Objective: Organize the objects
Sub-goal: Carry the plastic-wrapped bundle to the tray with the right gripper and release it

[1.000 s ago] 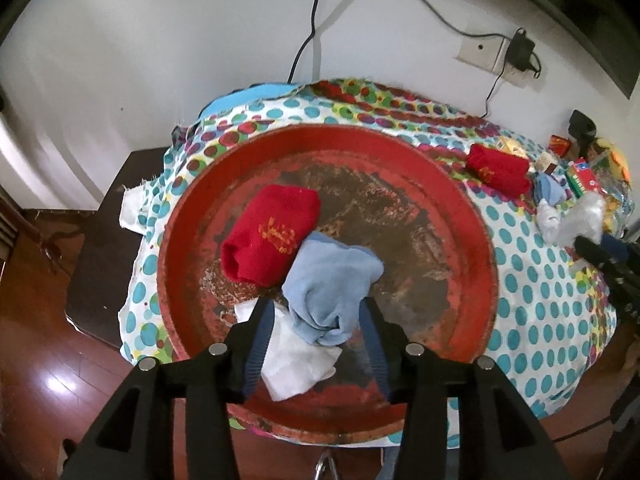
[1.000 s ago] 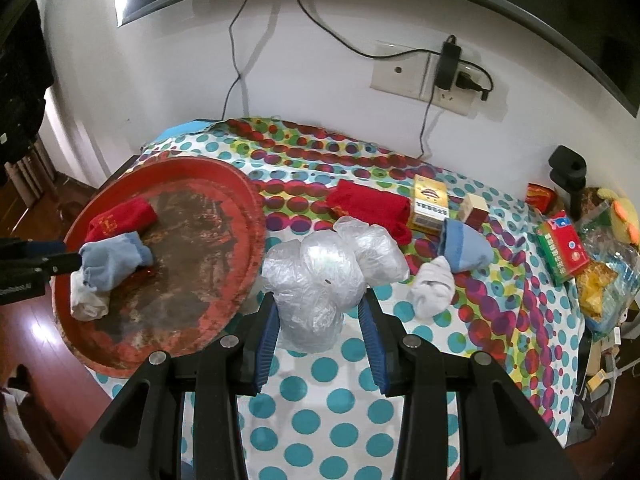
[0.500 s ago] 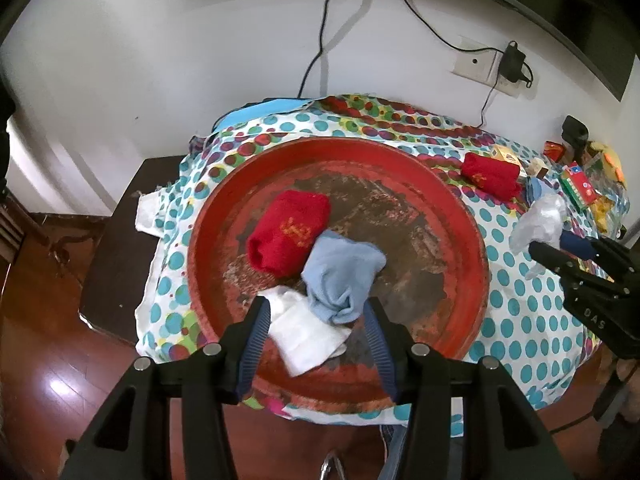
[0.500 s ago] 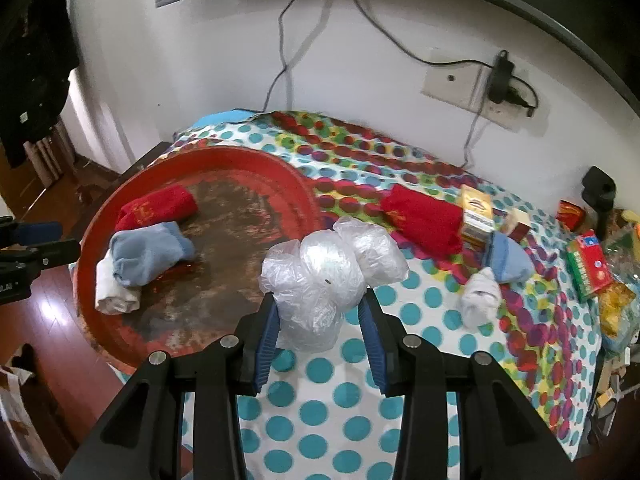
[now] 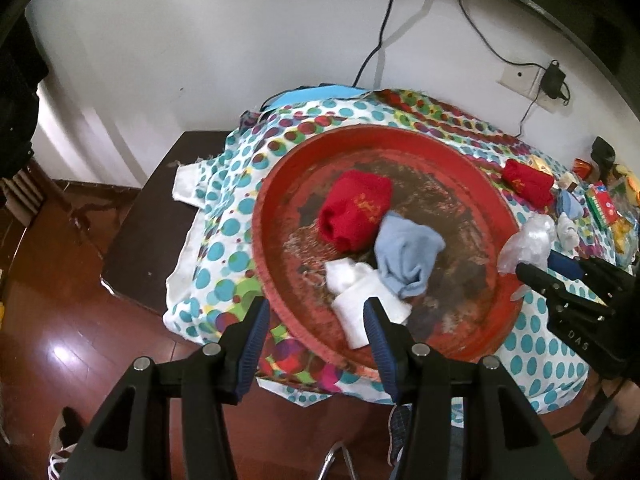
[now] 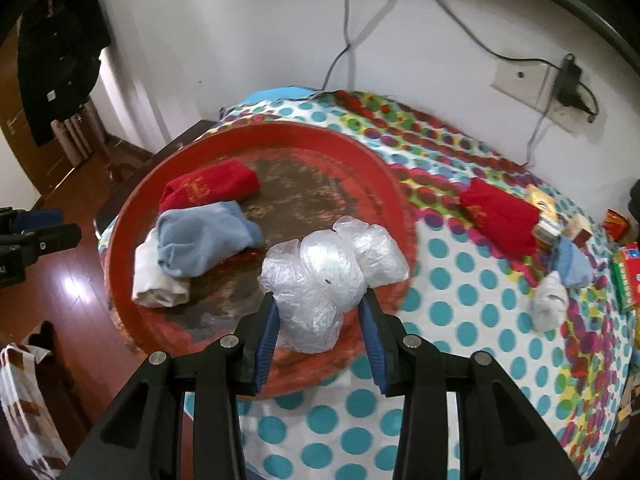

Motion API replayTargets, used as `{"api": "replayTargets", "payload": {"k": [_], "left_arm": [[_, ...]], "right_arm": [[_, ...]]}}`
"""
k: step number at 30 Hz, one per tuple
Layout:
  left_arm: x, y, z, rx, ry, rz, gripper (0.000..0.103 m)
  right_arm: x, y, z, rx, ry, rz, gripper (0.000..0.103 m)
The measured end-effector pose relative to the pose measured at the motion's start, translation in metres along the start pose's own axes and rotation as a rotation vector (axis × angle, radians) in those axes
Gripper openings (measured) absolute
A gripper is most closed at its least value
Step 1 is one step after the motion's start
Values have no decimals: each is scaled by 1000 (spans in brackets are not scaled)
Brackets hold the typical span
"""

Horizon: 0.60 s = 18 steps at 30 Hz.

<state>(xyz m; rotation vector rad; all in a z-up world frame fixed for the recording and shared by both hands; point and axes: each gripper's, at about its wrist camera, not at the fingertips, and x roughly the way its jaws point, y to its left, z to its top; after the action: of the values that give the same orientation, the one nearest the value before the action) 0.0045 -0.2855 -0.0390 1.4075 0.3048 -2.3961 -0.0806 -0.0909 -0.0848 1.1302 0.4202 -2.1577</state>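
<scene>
Crumpled clear plastic bag bundle [image 6: 328, 276], clamped in the right gripper [image 6: 320, 336], hangs over the round red tray's [image 6: 132, 204] five o'clock rim, socks at ten o'clock; left gripper [image 5: 316, 340] gapes empty, farther off.

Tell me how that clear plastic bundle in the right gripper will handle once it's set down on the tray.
The plastic bundle looks crinkled and puffy, so probably light and squashy. Its lumpy lobes suggest it may spring back or shift on the red tray.
</scene>
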Motion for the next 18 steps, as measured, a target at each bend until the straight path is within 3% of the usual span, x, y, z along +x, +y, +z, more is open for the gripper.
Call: {"api": "replayTargets", "payload": {"k": [18], "left_arm": [[14, 17, -7, -29, 51, 12, 50]], "right_arm": [[36, 38, 0, -19, 78, 129, 38]]}}
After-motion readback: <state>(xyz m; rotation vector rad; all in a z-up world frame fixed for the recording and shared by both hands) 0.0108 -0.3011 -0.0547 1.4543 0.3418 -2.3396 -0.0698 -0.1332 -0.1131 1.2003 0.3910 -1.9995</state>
